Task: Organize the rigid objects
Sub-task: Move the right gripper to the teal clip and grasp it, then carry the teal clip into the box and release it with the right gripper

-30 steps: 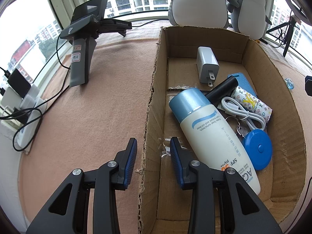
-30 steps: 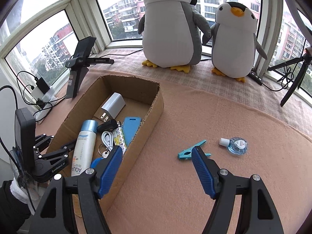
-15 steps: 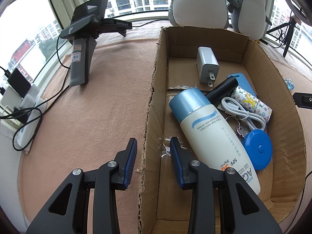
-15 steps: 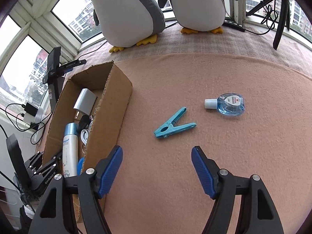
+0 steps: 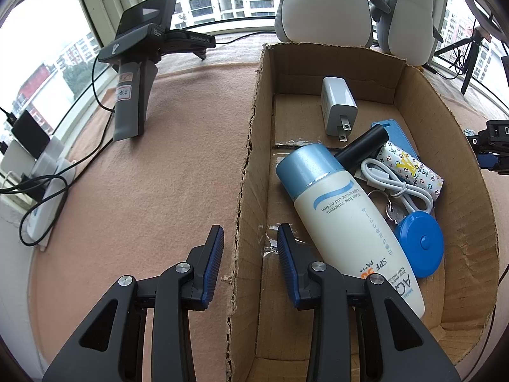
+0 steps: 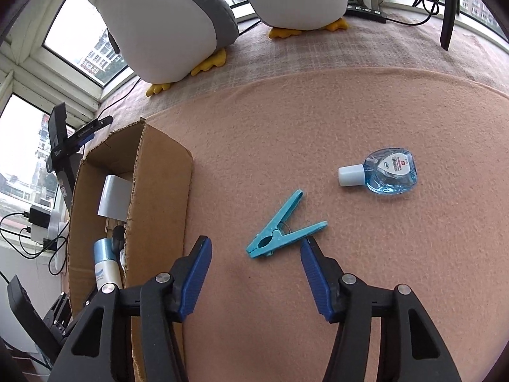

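A teal clothes peg [image 6: 283,228] lies on the pink felt just ahead of my open right gripper [image 6: 256,250], between its fingertips. A small blue liquid bottle [image 6: 383,175] lies further right. The cardboard box [image 6: 159,191] stands to the left. In the left wrist view my left gripper [image 5: 249,242] straddles the box's left wall [image 5: 251,165], jaws apart and not pressing it. Inside lie a sunscreen bottle [image 5: 343,219], white charger [image 5: 338,108], white cable [image 5: 394,181], blue tape measure [image 5: 420,246], black tube [image 5: 362,146] and patterned pouch [image 5: 410,168].
Two plush penguins [image 6: 178,22] sit at the back by the windows. A spare gripper on a stand [image 5: 140,63] stands left of the box. Chargers and cables [image 5: 35,172] lie at the left edge. A tripod [image 6: 448,6] stands at the back right.
My right gripper has moved forward and down over the felt toward the teal peg, which now sits close between its fingertips. The left gripper has stayed still on the box wall.
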The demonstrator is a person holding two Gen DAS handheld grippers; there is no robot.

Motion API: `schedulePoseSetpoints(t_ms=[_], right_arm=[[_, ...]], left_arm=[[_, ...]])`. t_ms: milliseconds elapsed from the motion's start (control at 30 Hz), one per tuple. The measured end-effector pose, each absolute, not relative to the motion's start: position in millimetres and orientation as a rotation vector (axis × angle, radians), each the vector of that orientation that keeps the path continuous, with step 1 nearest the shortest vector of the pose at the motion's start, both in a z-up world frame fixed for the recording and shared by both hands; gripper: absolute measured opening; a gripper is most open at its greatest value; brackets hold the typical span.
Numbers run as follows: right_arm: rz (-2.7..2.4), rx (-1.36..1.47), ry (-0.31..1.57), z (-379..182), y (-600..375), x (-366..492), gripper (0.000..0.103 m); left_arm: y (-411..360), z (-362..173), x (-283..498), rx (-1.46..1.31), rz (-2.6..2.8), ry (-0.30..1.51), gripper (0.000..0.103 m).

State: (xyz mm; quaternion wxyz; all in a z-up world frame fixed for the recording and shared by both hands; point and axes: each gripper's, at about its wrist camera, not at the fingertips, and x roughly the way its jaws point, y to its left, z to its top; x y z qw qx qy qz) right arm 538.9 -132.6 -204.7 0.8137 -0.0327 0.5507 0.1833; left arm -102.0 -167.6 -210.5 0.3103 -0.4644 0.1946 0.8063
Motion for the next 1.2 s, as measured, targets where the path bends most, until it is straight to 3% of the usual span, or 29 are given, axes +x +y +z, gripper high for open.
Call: schedulePoseSetpoints(t_ms=[167,333,500,1200], right_arm=[[0.365,-0.112,1.164,-206,-126,545,0.048],[0.333,-0.224,1.139,-207,-119,546,0.028],[0.323,-0.325,1.108,-209,-116,541,0.017],[0.41,-0.491,0.929,-172,-102,480,0.017]], left_arm=[[-168,-210,-102,-1.225,2.126,0.516,0.034],[-168,-211,-102,-1.224,2.124,0.516,0.034],[-168,-211,-102,-1.222,2.121,0.518,0.034],[-168,-210,-102,-1.212,2.114,0.528,0.034]])
